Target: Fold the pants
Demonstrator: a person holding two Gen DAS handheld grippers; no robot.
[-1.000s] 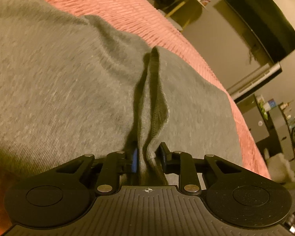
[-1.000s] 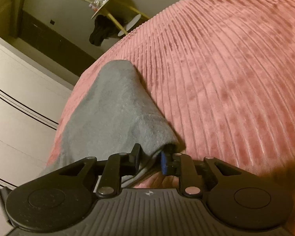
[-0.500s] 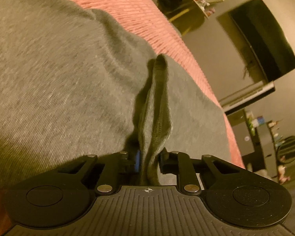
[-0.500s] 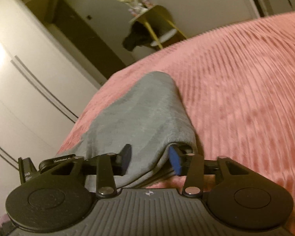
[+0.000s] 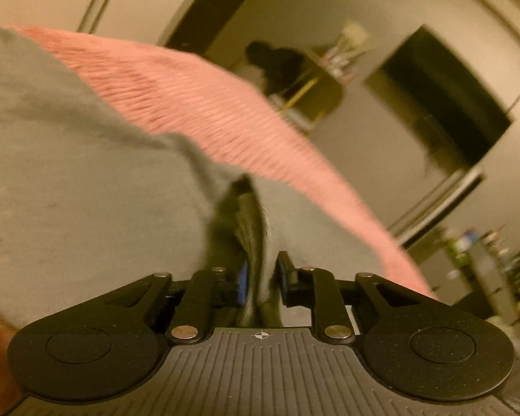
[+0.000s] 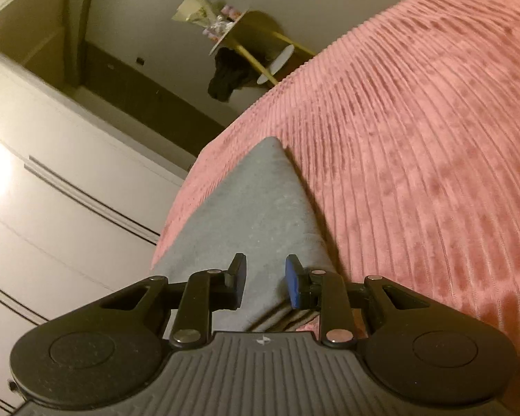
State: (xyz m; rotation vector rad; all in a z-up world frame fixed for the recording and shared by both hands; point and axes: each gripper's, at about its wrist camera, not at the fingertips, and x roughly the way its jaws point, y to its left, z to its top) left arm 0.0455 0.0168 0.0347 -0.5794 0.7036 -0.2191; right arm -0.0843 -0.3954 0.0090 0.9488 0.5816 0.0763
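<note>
The left claw (image 5: 261,279) is easing open around a pinched ridge of the gray pants (image 5: 86,190), risking a slip; the right claw's (image 6: 265,284) pads are closing, gapped above the fabric lying on the bed (image 6: 416,138).

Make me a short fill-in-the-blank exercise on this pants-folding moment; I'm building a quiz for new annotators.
1. The pants are ____ in colour.
2. They lie on a ribbed ____ bedcover.
3. A bunched fold of fabric stands between the jaws of the ____ gripper.
4. In the right gripper, the pads are ____ in colour.

Missing words: grey; pink; left; blue
</note>
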